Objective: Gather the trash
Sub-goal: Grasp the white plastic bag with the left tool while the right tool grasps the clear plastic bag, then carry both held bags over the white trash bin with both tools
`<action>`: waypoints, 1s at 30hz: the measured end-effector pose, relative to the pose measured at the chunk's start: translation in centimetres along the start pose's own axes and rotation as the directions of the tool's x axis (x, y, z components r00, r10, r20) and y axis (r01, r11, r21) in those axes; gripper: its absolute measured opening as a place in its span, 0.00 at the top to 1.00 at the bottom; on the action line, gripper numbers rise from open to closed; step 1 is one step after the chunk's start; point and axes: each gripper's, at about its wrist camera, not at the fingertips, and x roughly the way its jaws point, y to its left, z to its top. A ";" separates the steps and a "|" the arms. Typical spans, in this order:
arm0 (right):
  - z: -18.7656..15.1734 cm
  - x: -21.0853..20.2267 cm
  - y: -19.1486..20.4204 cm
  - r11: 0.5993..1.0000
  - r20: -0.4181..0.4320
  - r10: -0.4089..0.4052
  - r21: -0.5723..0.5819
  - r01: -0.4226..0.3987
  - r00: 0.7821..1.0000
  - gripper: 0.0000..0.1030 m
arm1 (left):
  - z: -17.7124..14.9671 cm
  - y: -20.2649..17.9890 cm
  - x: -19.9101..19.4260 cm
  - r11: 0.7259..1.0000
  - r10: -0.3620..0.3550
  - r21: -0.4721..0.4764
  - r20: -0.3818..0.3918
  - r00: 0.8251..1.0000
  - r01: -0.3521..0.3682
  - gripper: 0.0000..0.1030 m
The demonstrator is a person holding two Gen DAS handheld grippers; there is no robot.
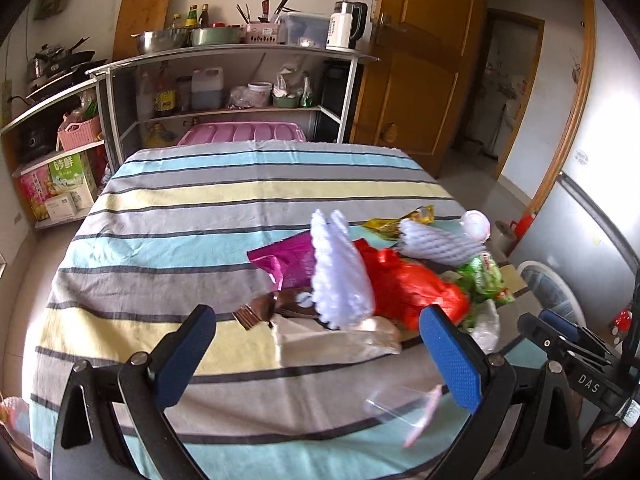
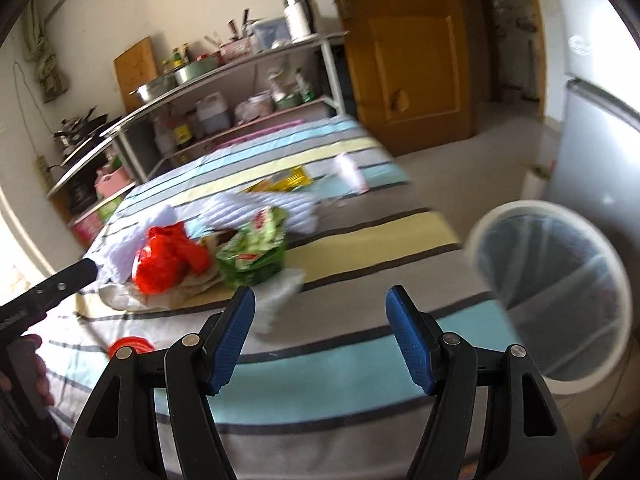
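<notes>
A heap of trash lies on the striped tablecloth (image 1: 180, 216): a white foam net (image 1: 340, 276), a red plastic bag (image 1: 408, 288), a magenta wrapper (image 1: 288, 260), a green wrapper (image 1: 486, 280) and a yellow wrapper (image 1: 400, 220). My left gripper (image 1: 316, 316) hovers open just short of the foam net, holding nothing. In the right wrist view my right gripper (image 2: 320, 300) is open and empty over the table's near right part, with crumpled clear plastic (image 2: 280, 300) and the green wrapper (image 2: 256, 252) just ahead-left. A white bin (image 2: 552, 292) with a clear liner stands right of the table.
Kitchen shelves (image 1: 240, 56) with bowls, bottles and a kettle stand behind the table. A wooden door (image 1: 420, 60) is at the back right and a grey fridge (image 2: 600, 152) is beyond the bin. A red lid (image 2: 132, 346) and a clear wrapper (image 1: 404, 408) lie near the front edge.
</notes>
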 end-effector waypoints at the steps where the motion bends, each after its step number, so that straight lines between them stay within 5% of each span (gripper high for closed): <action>1: 0.0 0.5 0.4 1.000 -0.017 0.012 -0.001 -0.012 1.000 0.33 | 0.1 0.2 0.2 1.000 -0.005 0.001 -0.003 1.000 0.005 0.04; 12: 0.3 3.5 2.4 0.999 -0.084 0.022 -0.032 -0.024 0.996 0.38 | 2.0 -0.4 3.4 0.999 -0.034 0.030 -0.030 0.999 0.035 0.25; 22: 0.4 4.2 2.3 0.999 -0.105 0.031 -0.024 -0.034 0.994 0.58 | 2.1 -0.9 5.1 0.997 -0.068 0.037 -0.082 0.994 0.071 0.68; 30: 0.4 3.4 1.7 1.000 -0.073 0.026 -0.004 -0.026 0.997 0.73 | 2.2 -0.9 4.0 0.997 -0.077 0.027 -0.047 0.996 0.079 0.72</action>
